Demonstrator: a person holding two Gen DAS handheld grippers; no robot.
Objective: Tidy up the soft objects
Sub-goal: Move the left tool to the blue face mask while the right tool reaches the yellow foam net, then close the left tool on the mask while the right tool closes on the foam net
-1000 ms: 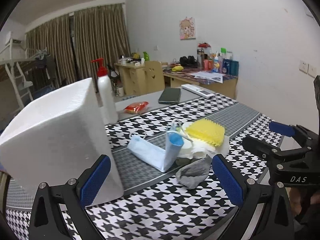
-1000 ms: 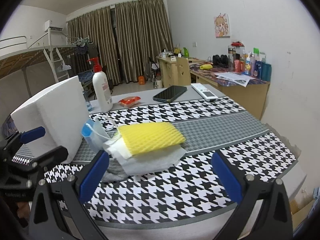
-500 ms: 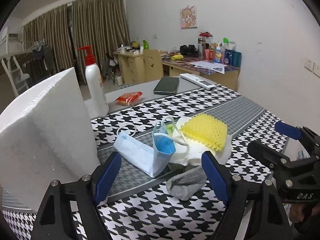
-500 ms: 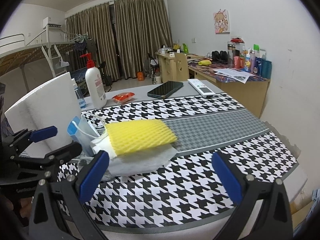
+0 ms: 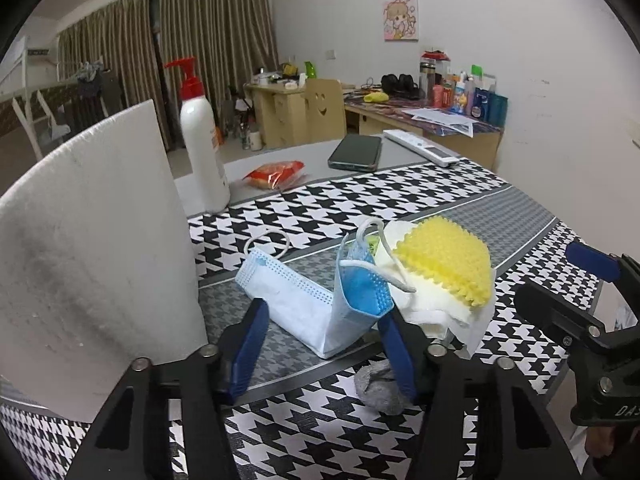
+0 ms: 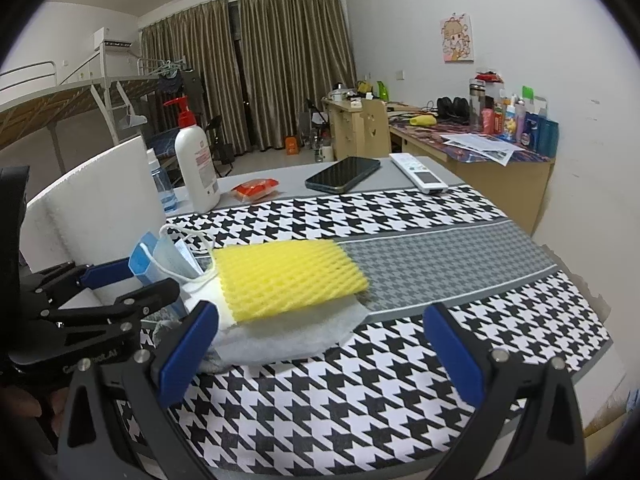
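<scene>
Bedroom with curtains behind, and a table (image 5: pixel 400 200) under a black-and-white houndstooth cloth in front of me. My left gripper (image 5: pixel 320 344) has just been closing its jaws, and the blue face mask (image 5: pixel 312 300) now sits between the 2 blue pads, folded and standing up; I can't see either pad pressing it yet, so I call the jaws apart. Just right of that gripper lies the yellow foam net (image 5: pixel 444 260) on a white foam sheet (image 6: pixel 304 332), with a grey sock (image 5: pixel 380 388) low beside the right pad. The big white foam block (image 5: pixel 92 260) stands close on the left. My right gripper (image 6: pixel 320 356) hangs wide apart, holding nothing, the yellow net straight ahead of it. This looks like the mask pick-up; next I need to finish the squeeze on the fold without catching the ear loop or the sock.
</scene>
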